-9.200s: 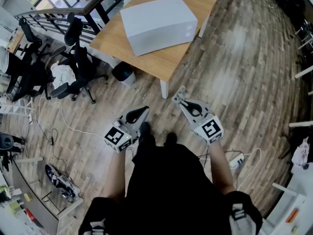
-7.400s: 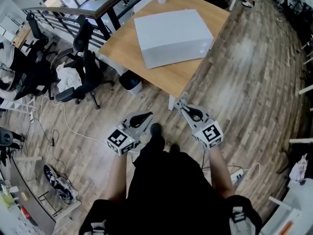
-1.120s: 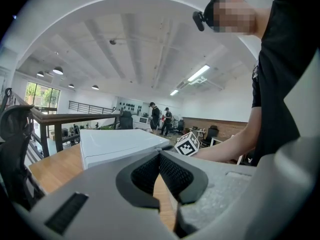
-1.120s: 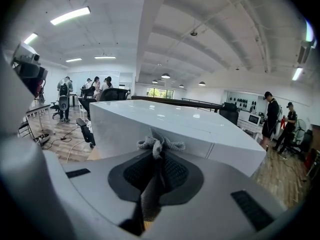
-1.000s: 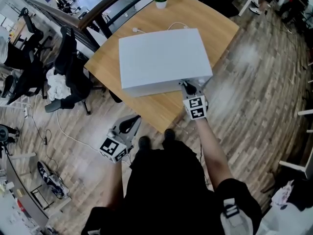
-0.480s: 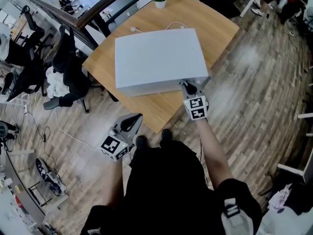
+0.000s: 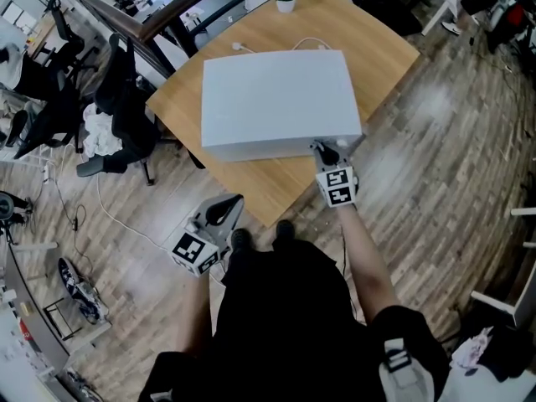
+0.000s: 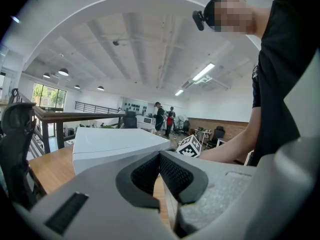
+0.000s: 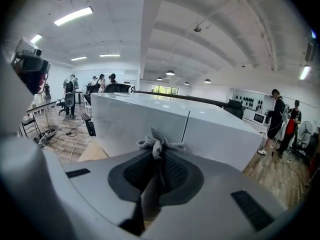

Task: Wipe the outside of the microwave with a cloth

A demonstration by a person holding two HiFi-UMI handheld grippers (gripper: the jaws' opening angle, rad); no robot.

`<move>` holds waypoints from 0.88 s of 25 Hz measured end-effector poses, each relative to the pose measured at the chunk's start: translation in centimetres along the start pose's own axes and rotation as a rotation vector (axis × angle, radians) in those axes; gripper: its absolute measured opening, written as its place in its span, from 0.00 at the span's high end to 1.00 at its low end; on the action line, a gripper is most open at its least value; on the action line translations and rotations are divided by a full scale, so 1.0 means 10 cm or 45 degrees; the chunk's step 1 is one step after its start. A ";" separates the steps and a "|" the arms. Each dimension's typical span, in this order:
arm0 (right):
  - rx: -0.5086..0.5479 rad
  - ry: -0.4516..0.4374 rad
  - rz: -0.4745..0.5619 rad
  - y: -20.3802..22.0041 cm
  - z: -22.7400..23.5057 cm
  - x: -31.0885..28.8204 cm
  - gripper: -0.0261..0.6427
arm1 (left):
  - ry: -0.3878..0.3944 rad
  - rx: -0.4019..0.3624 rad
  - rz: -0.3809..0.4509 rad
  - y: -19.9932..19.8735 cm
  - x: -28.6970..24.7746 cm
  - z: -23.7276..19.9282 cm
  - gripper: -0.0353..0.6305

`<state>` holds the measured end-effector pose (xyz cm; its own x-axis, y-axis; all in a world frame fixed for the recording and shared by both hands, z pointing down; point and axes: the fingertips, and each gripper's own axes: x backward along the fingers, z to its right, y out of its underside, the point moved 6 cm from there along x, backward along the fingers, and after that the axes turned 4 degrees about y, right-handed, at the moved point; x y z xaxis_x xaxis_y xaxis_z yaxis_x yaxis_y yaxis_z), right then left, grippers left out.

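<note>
At the left edge of the head view stands an office chair (image 7: 117,99) on the wooden floor. Lower left of centre, the left gripper (image 7: 232,202) hangs over the floor beside the person's legs, clenched on nothing; its own view shows the jaws pressed together. It sits low, much as it did half a second ago.

In the upper middle, the white microwave (image 7: 276,99) rests on the wooden surface (image 7: 268,193), nearly where it was in the frame half a second back.

Right of centre, the right gripper (image 7: 321,146) meets the microwave's near right corner. Nine seconds ago it was over the floor, well apart from the surface. It is grasping a grey cloth (image 9: 159,145), whose bunched end sticks out past the jaw tips just beside the microwave's wall.
</note>
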<state>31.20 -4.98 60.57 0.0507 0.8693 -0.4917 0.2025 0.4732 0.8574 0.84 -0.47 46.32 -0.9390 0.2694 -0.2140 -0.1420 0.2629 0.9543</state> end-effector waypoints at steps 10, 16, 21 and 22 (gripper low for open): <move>0.014 -0.032 -0.065 0.21 -0.04 -0.16 0.92 | -0.065 0.017 0.000 0.04 0.09 -0.03 0.95; 0.025 -0.045 -0.077 0.22 -0.06 -0.18 0.92 | -0.097 0.014 0.003 0.03 0.13 -0.07 0.95; 0.031 -0.059 -0.072 0.22 -0.07 -0.19 0.92 | -0.115 0.013 0.007 0.03 0.12 -0.06 0.95; 0.029 -0.062 -0.070 0.22 -0.07 -0.19 0.92 | -0.117 0.013 0.006 0.03 0.12 -0.06 0.95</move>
<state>30.87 -5.47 63.52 0.0867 0.8339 -0.5451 0.2285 0.5160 0.8256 -0.52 -0.60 46.51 -0.9070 0.3543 -0.2278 -0.1337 0.2708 0.9533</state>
